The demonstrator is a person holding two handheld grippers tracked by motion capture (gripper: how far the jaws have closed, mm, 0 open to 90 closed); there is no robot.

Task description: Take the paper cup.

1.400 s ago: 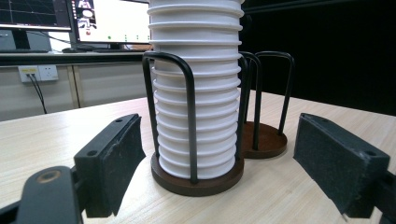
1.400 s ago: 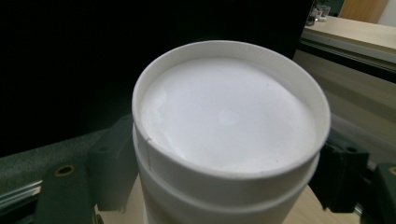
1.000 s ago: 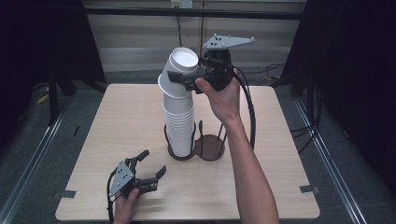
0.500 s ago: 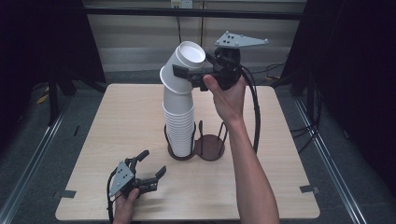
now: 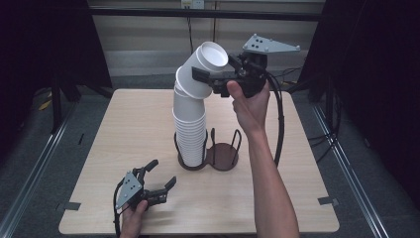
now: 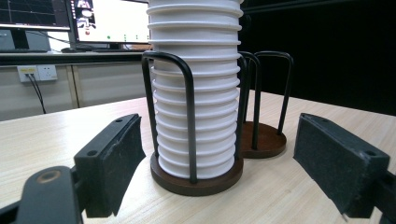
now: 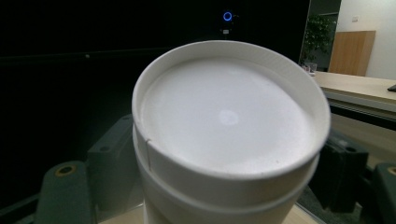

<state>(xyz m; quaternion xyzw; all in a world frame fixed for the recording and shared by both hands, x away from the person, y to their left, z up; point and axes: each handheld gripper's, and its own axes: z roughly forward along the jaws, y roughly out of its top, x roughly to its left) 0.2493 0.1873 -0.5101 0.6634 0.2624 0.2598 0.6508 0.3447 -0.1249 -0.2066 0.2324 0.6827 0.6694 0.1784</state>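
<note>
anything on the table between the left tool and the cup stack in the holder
Nothing: in the left gripper view, bare wooden table runs from the open left tool to the cup stack in its wire holder.

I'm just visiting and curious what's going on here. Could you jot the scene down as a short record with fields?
Setting: wooden table
Holder: dark two-ring wire cup holder
Stack: upside-down white paper cups in the holder's left ring; right ring empty
Right gripper: closed on the top cups, tilting them to the right
Left gripper: open, low near the table's front edge, holding nothing
</note>
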